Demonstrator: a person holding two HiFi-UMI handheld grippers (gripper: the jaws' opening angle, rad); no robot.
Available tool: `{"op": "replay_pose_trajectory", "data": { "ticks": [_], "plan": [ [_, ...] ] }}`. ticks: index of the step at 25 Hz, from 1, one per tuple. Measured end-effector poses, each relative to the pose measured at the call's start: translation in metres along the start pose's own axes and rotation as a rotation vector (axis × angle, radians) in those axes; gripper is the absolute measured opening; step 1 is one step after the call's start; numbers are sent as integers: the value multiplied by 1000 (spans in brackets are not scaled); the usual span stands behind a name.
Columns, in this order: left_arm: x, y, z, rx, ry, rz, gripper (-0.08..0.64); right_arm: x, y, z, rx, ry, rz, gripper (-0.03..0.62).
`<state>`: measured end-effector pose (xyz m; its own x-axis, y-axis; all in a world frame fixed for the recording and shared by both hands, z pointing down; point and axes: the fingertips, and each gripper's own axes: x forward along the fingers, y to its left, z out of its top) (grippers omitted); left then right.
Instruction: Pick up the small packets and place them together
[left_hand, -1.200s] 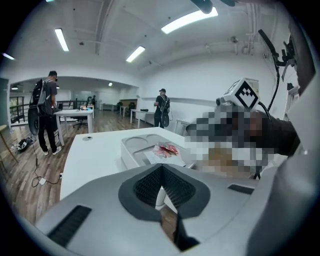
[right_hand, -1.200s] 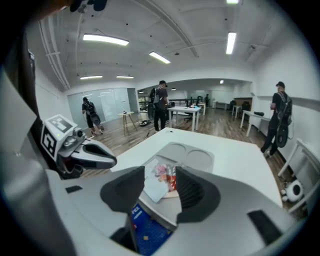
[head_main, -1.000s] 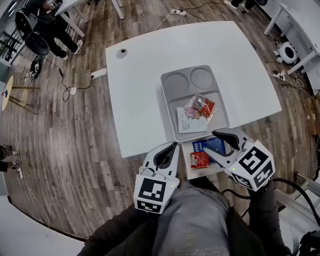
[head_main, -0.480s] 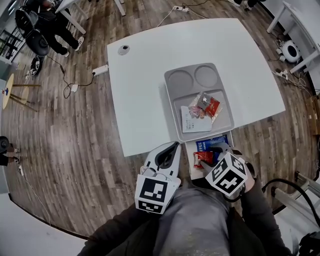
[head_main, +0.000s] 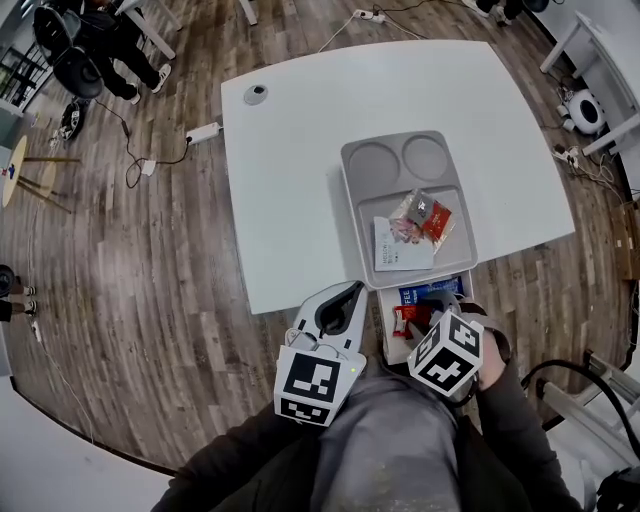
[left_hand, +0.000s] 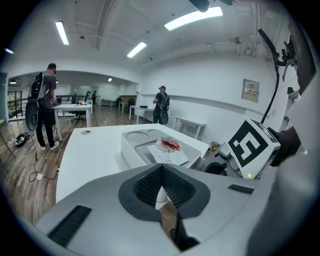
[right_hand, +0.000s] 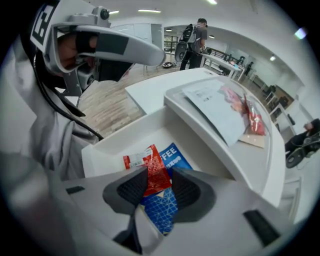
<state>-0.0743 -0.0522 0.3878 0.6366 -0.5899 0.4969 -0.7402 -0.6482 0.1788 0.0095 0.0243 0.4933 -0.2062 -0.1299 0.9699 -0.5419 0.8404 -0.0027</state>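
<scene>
A red packet (right_hand: 150, 167) lies on a blue coffee packet (right_hand: 164, 207) in a small white box (right_hand: 115, 145) at the table's near edge. My right gripper (right_hand: 152, 187) points down into this box, and its jaws are closing with the red packet between them. The head view shows that gripper (head_main: 420, 318) over the red packet (head_main: 407, 318). More small packets (head_main: 425, 217) lie with a paper sheet (head_main: 398, 245) in the grey tray (head_main: 350, 200). My left gripper (head_main: 345, 297) hangs shut and empty off the table's edge, left of the box.
The white table (head_main: 290, 150) carries a small round object (head_main: 256, 94) at its far left corner. A power strip (head_main: 203, 131) and cables lie on the wood floor. A person (head_main: 100, 40) sits at the far left. Other desks stand around the room.
My right gripper has swung from beside the box to above it and come down around the red packet. Its jaws have narrowed. The left gripper has stayed put.
</scene>
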Motion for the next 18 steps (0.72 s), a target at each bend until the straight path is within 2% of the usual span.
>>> {"op": "replay_pose_trajectory", "data": {
  "ticks": [5,6,11,18],
  "plan": [
    [-1,7,1,-9,-6,1,-5,-2,-7,4,16,-13,-35,109],
    [-1,7,1,-9,-8,1,-5,-3,-9,5,24,-20,-43,41],
    [-2,6,2,-5,-14,2,-5,-12,-15,8,77,-71,-51,38],
    [-7,2,6,14,-28,2,-5,-55,-18,31,160,-236,-17,38]
  ]
}}
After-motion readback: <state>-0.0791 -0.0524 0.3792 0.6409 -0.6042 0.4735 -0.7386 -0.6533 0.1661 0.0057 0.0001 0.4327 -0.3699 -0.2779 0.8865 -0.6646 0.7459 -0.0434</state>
